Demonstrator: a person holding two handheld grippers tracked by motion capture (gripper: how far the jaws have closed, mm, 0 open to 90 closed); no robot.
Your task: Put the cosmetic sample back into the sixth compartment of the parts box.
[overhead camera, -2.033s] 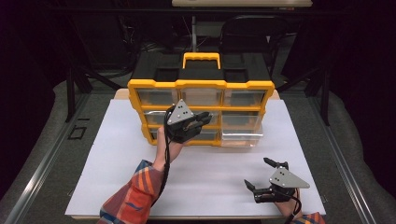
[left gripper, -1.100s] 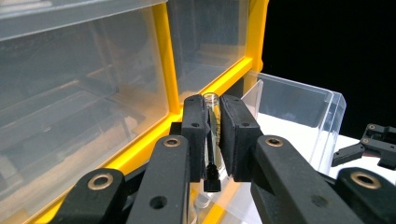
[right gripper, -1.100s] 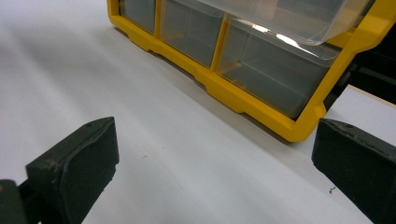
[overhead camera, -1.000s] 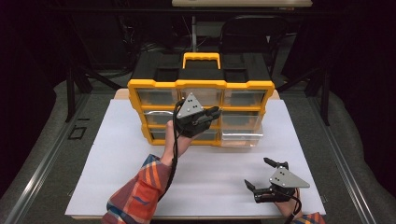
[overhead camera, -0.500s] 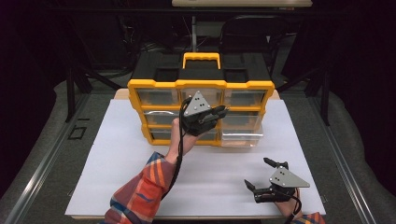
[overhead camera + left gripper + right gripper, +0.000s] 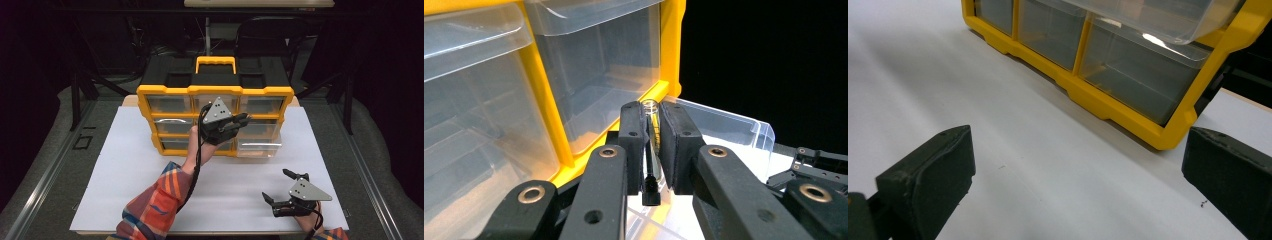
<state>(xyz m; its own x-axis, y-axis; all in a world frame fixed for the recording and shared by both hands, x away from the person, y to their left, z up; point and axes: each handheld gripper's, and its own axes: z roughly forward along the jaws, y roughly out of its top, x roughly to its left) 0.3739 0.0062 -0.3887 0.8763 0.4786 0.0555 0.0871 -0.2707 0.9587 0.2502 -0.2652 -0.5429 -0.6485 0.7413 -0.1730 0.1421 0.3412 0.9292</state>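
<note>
Your right gripper [image 6: 280,192] rests near you on the white board [image 6: 125,165], fingers [image 6: 928,180] spread wide on nothing, with bare board around it. Farther off, your left gripper [image 6: 242,120] clamps a clear glass vial [image 6: 650,145] just above the pulled-out drawer [image 6: 744,130] of the yellow organizer [image 6: 215,90]; the left gripper view reveals the vial.

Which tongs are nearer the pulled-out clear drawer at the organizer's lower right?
Left. The left tongs, clamping a small glass vial, hang just above the open drawer. The right tongs rest open on the white sheet, nearer the person.
</note>
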